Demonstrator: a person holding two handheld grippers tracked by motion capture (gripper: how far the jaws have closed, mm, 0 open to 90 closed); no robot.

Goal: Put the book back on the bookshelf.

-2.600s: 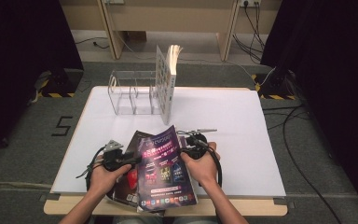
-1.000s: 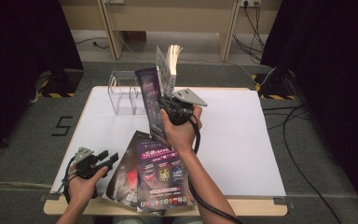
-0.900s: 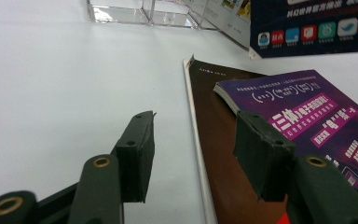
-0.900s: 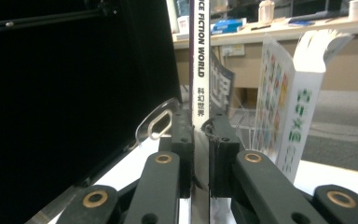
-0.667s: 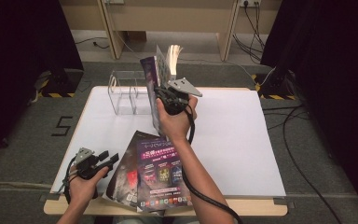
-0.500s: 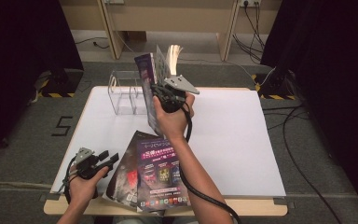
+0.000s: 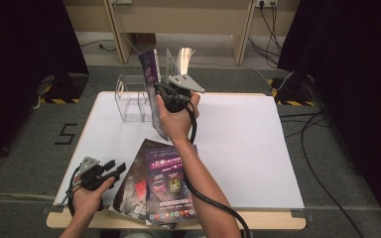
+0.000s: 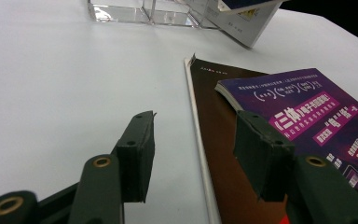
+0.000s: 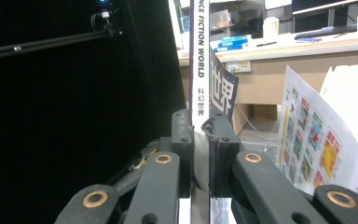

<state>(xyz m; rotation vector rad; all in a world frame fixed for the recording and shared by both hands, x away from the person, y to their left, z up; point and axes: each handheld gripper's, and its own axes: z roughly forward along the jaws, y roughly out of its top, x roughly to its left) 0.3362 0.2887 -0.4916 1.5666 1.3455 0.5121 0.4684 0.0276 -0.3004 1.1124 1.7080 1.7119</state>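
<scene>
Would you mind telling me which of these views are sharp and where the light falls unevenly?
High view: white table evenly bright, surroundings black. Left gripper view: purple magazine crisp, clear acrylic rack glinting. Right gripper view: gripped magazine spine readable, left half dark.

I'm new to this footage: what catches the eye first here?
The right gripper holds a magazine upright by its spine above the clear rack at the table's far side. Two more magazines lie fanned at the near edge, beside the open left gripper.
</scene>
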